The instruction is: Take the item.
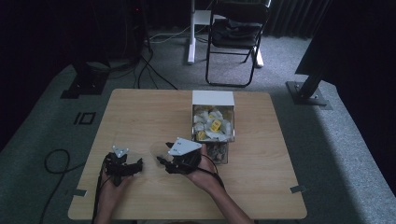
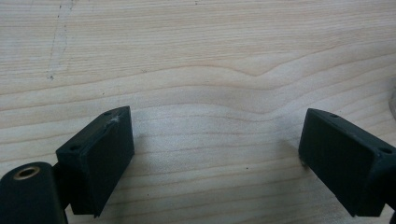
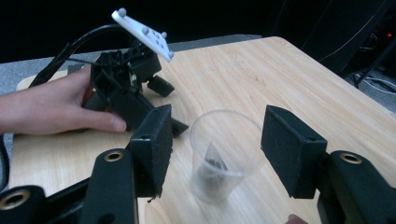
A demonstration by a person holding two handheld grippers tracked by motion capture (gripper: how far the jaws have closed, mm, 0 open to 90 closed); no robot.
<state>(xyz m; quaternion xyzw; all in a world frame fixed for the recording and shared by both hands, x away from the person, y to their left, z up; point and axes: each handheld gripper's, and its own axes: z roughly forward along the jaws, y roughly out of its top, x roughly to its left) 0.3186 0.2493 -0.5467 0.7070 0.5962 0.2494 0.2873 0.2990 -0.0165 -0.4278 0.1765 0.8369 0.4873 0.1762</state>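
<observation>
A person's two hands work black two-jaw tools over a pale, wood-grain laminate worktop [image 1: 140, 116] with rounded corners, set on grey carpet in a darkened room. The right gripper [image 3: 215, 144] stands released, its flat, matt black rectangular pads spread on either side of a clear, thin-walled plastic cup [image 3: 223, 156] without pressing on it; the cup stands upright on the worktop between them, near the middle of the near half, and holds a small pale paper sachet [image 3: 212, 161] slumped at its bottom. No earlier picture is to hand, so only this wide stance can be told.

Just left of the cup, the left gripper [image 2: 215, 154] rests low over bare wood with its blocky pads far apart and nothing between them; the left hand [image 3: 51, 109] wraps its dark body, topped by a grey three-cornered plate, and a black cable trails off the near edge.

Just right of the right hand [image 1: 203, 175] stands a transparent square-sided box [image 1: 231, 123] with a white lid leaning up at its far side, heaped with white and yellow sachets [image 1: 211, 125]; it stands close beside the right gripper's way to the far right. Beyond the worktop's far edge stand a black folding chair [image 1: 236, 32], a white stand leg [image 1: 191, 32] and loose black cables on the floor.
</observation>
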